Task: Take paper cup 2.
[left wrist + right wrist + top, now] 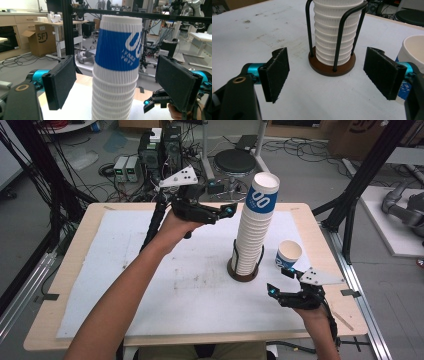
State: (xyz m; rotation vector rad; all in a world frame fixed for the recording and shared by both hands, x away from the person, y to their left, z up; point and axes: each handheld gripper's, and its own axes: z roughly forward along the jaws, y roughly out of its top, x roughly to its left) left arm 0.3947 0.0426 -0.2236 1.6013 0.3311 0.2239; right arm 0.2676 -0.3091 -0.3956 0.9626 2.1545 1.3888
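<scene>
Work in hand: pulling the top paper cup [117,47] off the cup stack [252,240], mid-table.
Cup stack: tall, leaning slightly right, seated in a black wire holder [332,62] on a brown round base.
Left gripper [227,211]: raised left of the stack's upper part, jaws wide apart, flanking the top cup without touching.
Right gripper [270,290]: low, near right, jaws spread, empty, aimed at the holder.
Single cup [288,255]: upright, right of the stack, just beyond the right gripper.
Risk: squeezing too low likely grabs several nested cups.
Risk: sideways pull probably tips the stack, holder unbraced.
Risk: right gripper swinging could topple the single cup.
</scene>
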